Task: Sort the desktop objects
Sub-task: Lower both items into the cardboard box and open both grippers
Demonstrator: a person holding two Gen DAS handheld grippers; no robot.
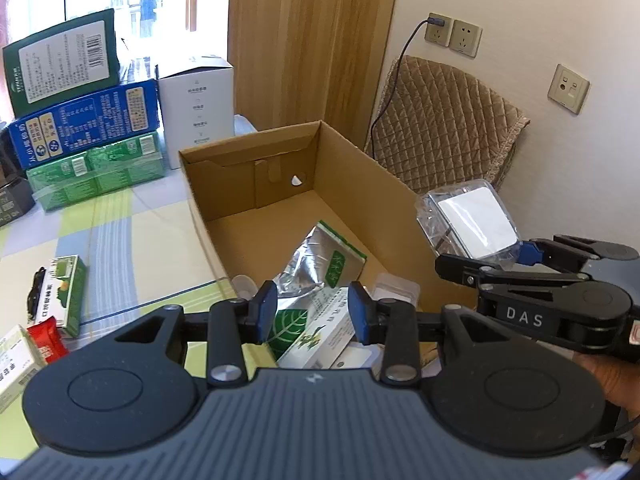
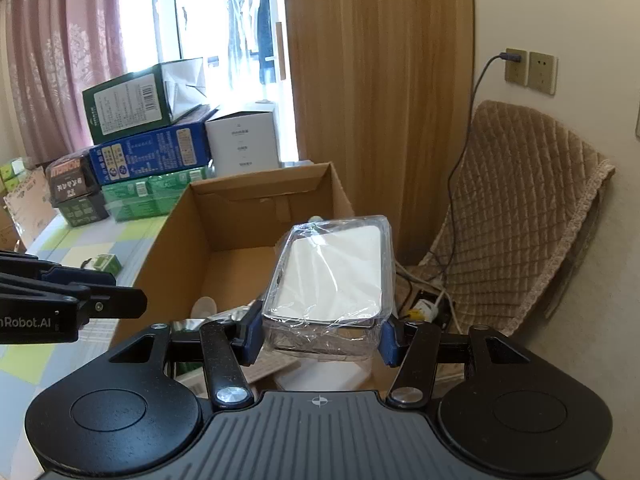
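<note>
Plastic-wrapped white packet sat pinched between the right gripper pads, held over the near right corner of the cardboard box. Placing looked to be the step in hand; next it probably needed lowering inside and releasing. To its left, the left gripper hovered spread and empty above the green-and-white carton.

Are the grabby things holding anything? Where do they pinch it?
The right hand-held gripper pinches a plastic-wrapped white box by its near end, one pad on each side. The left hand-held gripper holds nothing.
</note>
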